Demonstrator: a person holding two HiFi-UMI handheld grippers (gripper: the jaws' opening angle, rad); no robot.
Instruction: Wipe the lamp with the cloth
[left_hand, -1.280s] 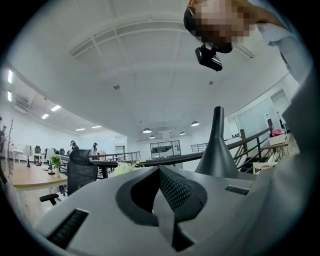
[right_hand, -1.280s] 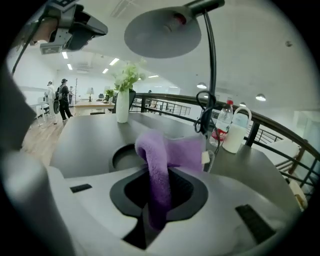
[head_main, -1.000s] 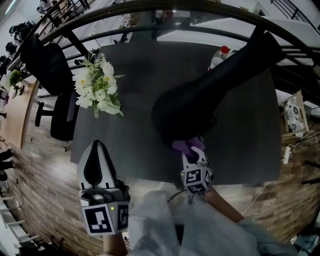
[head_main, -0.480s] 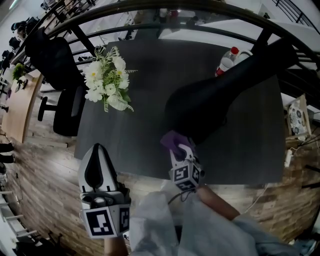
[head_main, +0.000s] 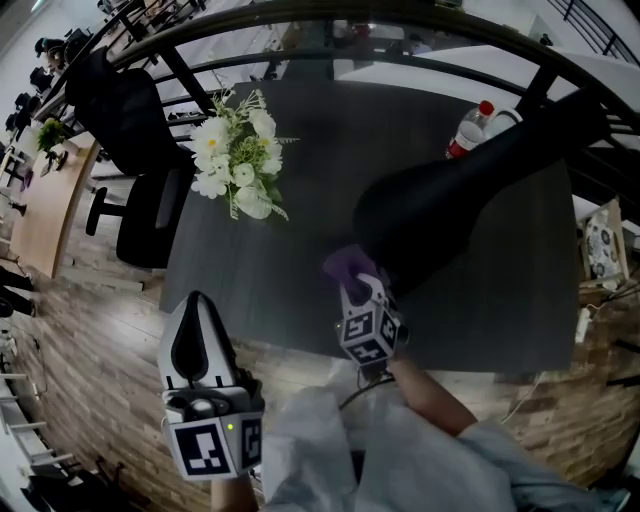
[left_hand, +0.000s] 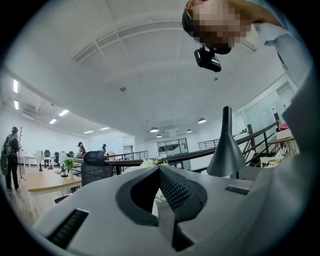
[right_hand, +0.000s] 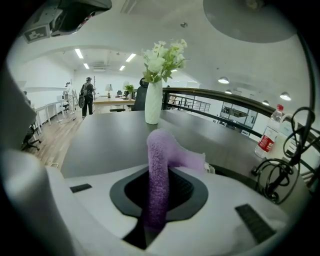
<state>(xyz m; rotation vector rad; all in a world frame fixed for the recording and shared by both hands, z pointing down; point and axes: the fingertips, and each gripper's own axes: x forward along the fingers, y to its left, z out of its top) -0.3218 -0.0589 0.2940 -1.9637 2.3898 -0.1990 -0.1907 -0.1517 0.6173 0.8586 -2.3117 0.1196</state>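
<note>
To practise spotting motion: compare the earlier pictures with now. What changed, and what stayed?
The right claw, shut on the purple cloth, slid left along the near edge of the black lamp shade. The left claw stayed shut and empty by the table; nothing was let go.

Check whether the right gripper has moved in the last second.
Yes. Against the lamp shade, the right gripper, shut on the purple cloth, has slid left, from the shade's near rim toward its left edge.
</note>
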